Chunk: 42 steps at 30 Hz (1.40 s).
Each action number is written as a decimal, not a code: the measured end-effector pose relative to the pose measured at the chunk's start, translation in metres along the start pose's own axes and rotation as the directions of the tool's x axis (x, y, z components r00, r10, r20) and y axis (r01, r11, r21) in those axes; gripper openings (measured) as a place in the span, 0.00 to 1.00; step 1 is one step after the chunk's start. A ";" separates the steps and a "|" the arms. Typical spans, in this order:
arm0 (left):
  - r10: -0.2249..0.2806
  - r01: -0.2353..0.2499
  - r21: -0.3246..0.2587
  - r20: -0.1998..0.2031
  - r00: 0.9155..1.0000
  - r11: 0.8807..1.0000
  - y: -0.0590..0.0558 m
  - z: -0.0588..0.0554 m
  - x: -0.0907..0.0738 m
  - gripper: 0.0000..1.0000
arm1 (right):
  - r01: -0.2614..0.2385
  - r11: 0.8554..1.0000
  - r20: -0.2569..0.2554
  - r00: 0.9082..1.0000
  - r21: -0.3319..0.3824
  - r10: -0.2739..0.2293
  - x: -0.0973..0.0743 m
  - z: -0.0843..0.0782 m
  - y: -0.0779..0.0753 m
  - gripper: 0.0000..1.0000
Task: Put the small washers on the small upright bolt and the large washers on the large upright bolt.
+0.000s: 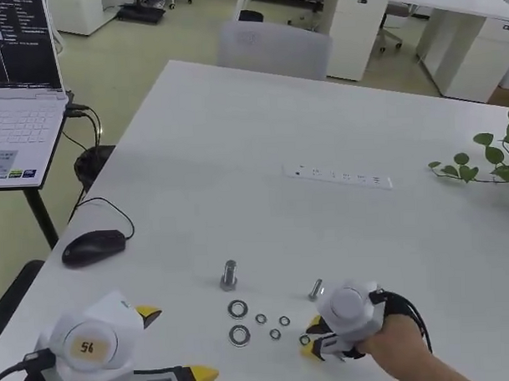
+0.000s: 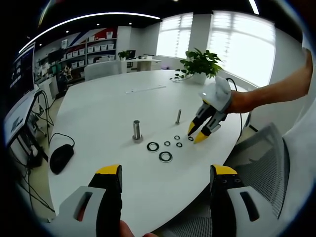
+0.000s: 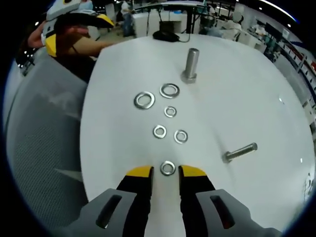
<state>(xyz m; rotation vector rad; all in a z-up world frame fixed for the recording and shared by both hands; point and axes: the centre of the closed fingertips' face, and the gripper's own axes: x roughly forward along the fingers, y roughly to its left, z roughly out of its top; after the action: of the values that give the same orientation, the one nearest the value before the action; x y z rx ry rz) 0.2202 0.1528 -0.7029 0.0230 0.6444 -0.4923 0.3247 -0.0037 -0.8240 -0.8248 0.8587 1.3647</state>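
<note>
small washers (image 3: 168, 168) lay flat on the desk (image 3: 256, 89), the nearest between the slightly parted tips of the right tool (image 3: 167, 174), which gripped nothing. the small upright bolt (image 3: 240, 152) stood apart. beyond lay two large washers (image 3: 144, 100), then the large upright bolt (image 3: 190, 64). the left tool (image 2: 166, 170) gaped wide, empty.

Two large silver metal ring washers (image 1: 237, 308) lie side by side, with four small silver metal ring washers (image 1: 261, 319) just to their right. One large thick silver metal bolt (image 1: 229, 275) stands upright on the left and one small thin silver metal bolt (image 1: 316, 289) on the right. Farther off lie one black computer mouse (image 1: 93, 246) and one white power strip (image 1: 338, 177).
</note>
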 end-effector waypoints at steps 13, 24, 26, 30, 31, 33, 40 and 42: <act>0.000 0.000 0.008 0.005 1.000 1.000 -0.001 0.002 0.001 0.72 | 0.001 0.999 -0.041 0.999 -0.047 -0.003 0.000 -0.002 -0.003 0.15; 0.001 -0.001 0.025 0.002 1.000 1.000 -0.002 0.005 0.003 0.72 | 0.040 0.998 0.004 0.999 0.051 -0.040 -0.002 -0.004 -0.002 0.14; 0.003 -0.003 0.022 0.003 1.000 1.000 0.000 0.005 0.002 0.72 | 0.044 0.998 0.000 0.999 0.052 -0.044 -0.004 -0.005 -0.001 0.14; 0.007 -0.007 0.017 0.004 1.000 1.000 0.003 0.003 0.001 0.71 | 0.052 0.998 -0.006 0.999 0.044 -0.052 -0.007 -0.008 -0.001 0.14; 0.007 -0.007 0.016 0.004 1.000 1.000 0.004 0.003 0.001 0.71 | 0.054 0.997 -0.003 0.999 0.050 -0.054 -0.008 -0.008 -0.002 0.13; 0.008 -0.008 0.015 0.003 1.000 1.000 0.004 0.002 0.001 0.71 | 0.060 0.996 0.001 0.998 0.062 -0.060 -0.010 -0.009 -0.003 0.13; 0.005 -0.005 0.009 0.006 1.000 1.000 0.005 0.002 0.001 0.71 | 0.082 0.990 0.028 0.996 0.114 -0.086 -0.020 -0.009 -0.010 0.13; 0.007 -0.007 0.007 0.007 1.000 1.000 0.005 0.001 0.001 0.71 | 0.093 0.986 0.051 0.994 0.140 -0.101 -0.025 -0.005 -0.014 0.13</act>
<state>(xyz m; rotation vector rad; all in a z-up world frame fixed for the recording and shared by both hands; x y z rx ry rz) 0.2242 0.1565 -0.7032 0.0305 0.6353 -0.4880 0.3378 -0.0205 -0.8039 -0.7080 0.8469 1.2238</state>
